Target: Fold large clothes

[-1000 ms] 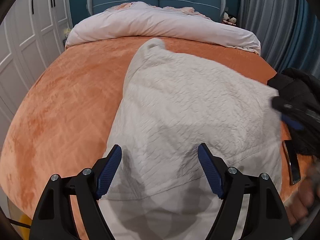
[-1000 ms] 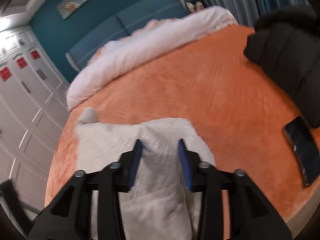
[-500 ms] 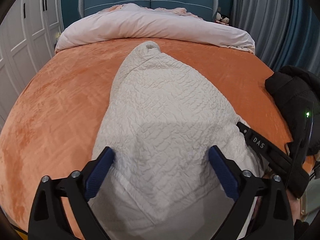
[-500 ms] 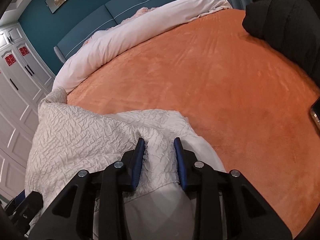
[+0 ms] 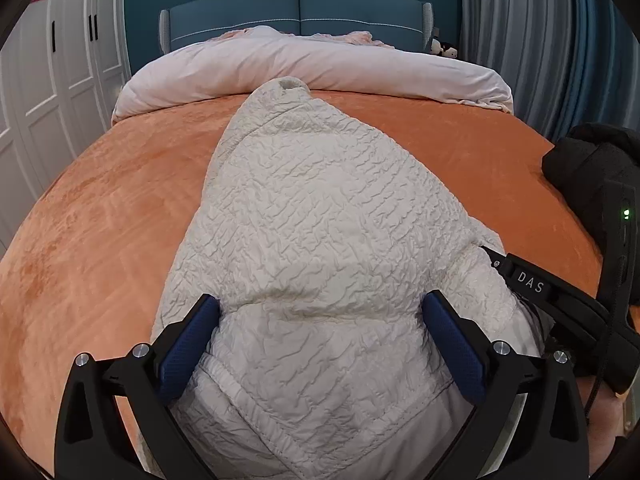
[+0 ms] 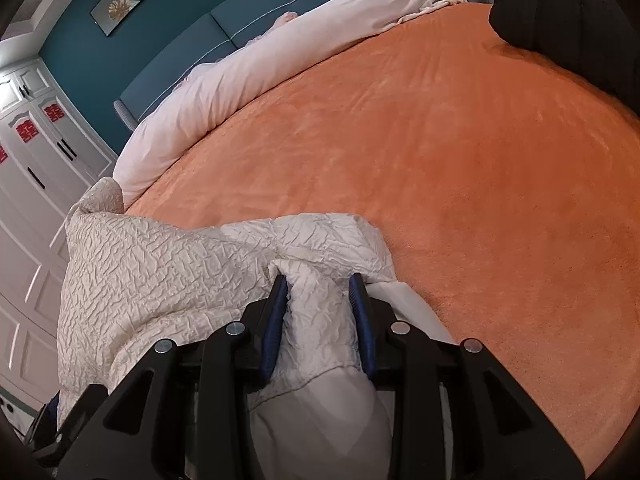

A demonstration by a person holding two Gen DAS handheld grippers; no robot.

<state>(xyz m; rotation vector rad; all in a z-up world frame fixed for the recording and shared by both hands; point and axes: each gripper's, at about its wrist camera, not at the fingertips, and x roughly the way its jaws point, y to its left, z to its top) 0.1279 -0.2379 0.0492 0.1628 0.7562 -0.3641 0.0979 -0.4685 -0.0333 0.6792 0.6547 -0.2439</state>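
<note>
While the right gripper [image 6: 318, 312] pinched a garment [image 5: 320, 220] fold at the bed's [image 5: 100, 208] 6 o'clock edge, the left gripper [image 5: 320, 340] stood spread; next, lay it flat and release.

The left claw [image 5: 320, 324] gapes fully wide, angled downward; the right claw [image 6: 318, 300] is narrowed, its blue pads [image 6: 276, 320] pinching fabric.
</note>
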